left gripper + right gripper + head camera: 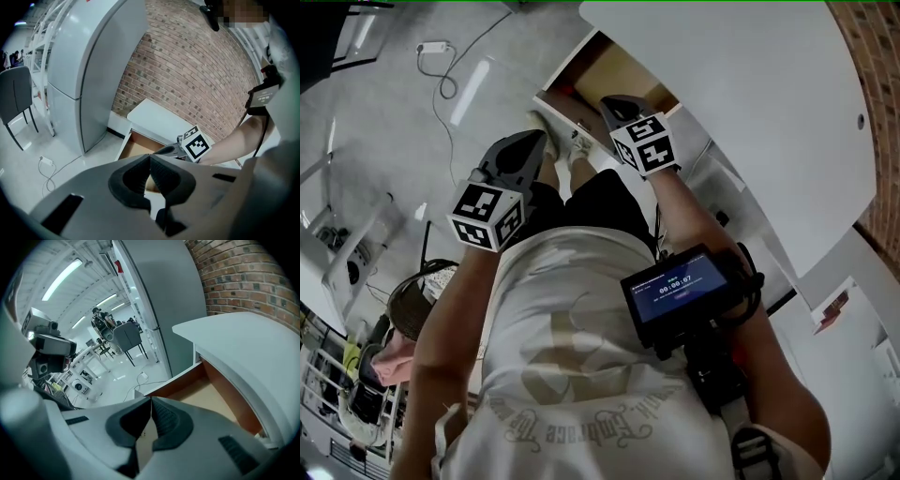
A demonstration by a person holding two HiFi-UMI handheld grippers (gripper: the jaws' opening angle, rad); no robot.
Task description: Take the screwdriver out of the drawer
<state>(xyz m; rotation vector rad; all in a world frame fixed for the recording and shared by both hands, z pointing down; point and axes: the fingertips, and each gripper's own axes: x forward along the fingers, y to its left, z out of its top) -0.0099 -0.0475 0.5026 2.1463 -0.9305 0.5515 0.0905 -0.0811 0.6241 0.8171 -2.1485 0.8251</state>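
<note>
The wooden drawer [617, 73] stands pulled out from under a white tabletop [750, 112]. No screwdriver shows in any view; my jaws hide part of the drawer floor [206, 392]. My right gripper [606, 101] hangs over the drawer's near edge, its jaws shut and empty, pads touching [151, 402]. My left gripper [540, 141] is further left, over the floor beside the drawer, also shut with nothing in it [150, 159]. From the left gripper view, the right gripper [165, 151] and its marker cube sit just in front of the open drawer [133, 147].
A tall grey cabinet [84, 70] stands left of the drawer against a brick wall [197, 61]. A white cable with a plug [441, 70] lies on the grey floor. My feet [577, 145] are close to the drawer front. A dark chair [16, 96] is far left.
</note>
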